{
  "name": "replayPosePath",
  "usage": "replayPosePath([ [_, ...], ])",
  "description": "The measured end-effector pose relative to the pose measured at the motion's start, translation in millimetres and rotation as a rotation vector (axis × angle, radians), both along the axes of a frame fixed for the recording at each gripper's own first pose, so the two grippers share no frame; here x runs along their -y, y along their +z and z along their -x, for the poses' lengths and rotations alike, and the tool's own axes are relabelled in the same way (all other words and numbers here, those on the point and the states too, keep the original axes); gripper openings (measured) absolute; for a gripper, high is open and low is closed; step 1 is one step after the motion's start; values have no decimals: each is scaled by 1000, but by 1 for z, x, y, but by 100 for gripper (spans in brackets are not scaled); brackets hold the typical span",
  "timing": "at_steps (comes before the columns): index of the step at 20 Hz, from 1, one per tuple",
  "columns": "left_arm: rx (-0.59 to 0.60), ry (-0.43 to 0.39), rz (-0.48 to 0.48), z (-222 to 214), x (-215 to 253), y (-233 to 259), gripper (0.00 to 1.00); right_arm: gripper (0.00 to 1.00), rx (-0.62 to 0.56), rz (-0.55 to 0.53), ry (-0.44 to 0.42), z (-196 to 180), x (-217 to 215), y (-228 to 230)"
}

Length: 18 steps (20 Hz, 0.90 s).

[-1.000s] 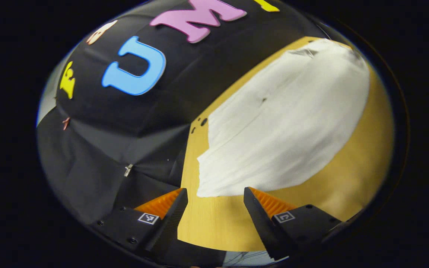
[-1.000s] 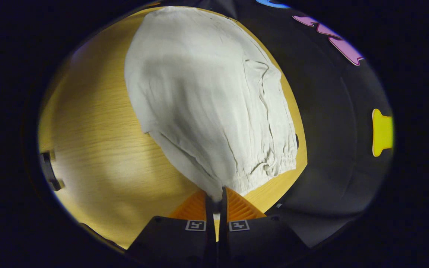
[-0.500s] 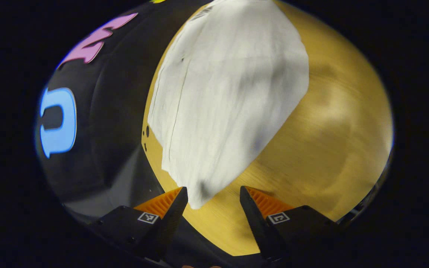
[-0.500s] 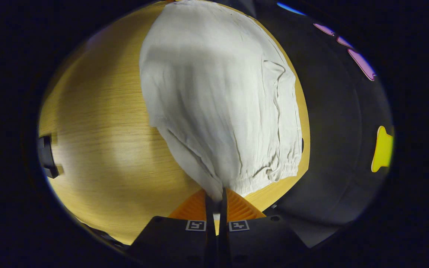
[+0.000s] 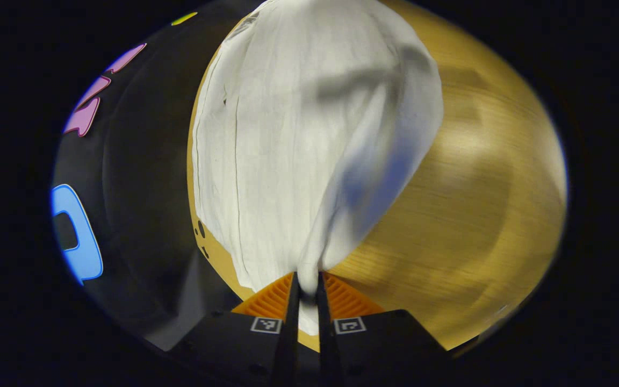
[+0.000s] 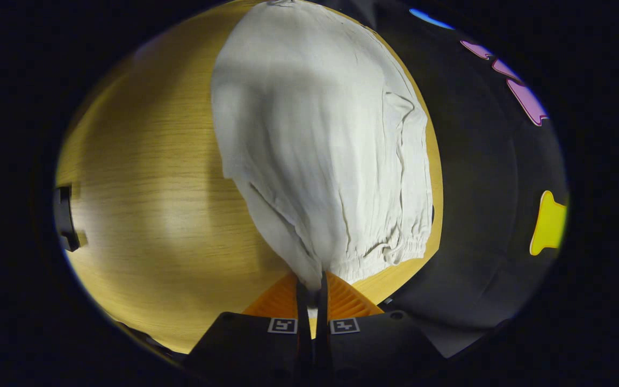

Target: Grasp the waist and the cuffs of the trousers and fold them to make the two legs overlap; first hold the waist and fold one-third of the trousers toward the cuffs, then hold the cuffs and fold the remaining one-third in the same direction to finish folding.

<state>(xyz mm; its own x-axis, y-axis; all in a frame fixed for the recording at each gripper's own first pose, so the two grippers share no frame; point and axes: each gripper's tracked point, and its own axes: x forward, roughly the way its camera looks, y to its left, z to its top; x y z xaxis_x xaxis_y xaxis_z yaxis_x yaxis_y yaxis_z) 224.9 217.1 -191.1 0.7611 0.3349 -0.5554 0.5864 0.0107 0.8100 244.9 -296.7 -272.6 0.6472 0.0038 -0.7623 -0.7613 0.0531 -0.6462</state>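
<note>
Left gripper (image 5: 306, 285): fingers drawn together, both pressing on a pinch of the trousers (image 5: 299, 134); contact appears firm, though motion blur limits certainty. Right gripper (image 6: 313, 287): fingers likewise closed tight, clamping the elasticated edge of the cloth between them.

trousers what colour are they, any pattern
Plain off-white trousers, no pattern, lying on the wooden table. The right gripper view shows it best.

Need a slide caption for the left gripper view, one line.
Left gripper shut on a corner of the white trousers spread over the wooden table.
</note>
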Motion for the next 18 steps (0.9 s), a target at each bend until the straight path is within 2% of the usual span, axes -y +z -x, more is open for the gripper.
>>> replayPosePath([
  [2,25,6,-3,-3,-1,-1,10,7,7,-2,-1,0,0,0],
  [4,47,30,22,0,1,0,7,7,18,-10,-14,-1,1,0],
  [6,85,120,155,1,0,2,3,7,39,-36,-38,-4,3,2],
  [9,232,202,314,-5,13,25,5,7,86,-87,-97,-8,3,14],
  [12,363,275,442,-17,17,51,6,7,145,-173,-192,-7,-1,37],
  [14,450,308,520,-25,29,77,5,7,198,-266,-290,-13,-6,63],
  [18,538,334,626,-30,45,115,5,7,276,-398,-448,-40,4,94],
])
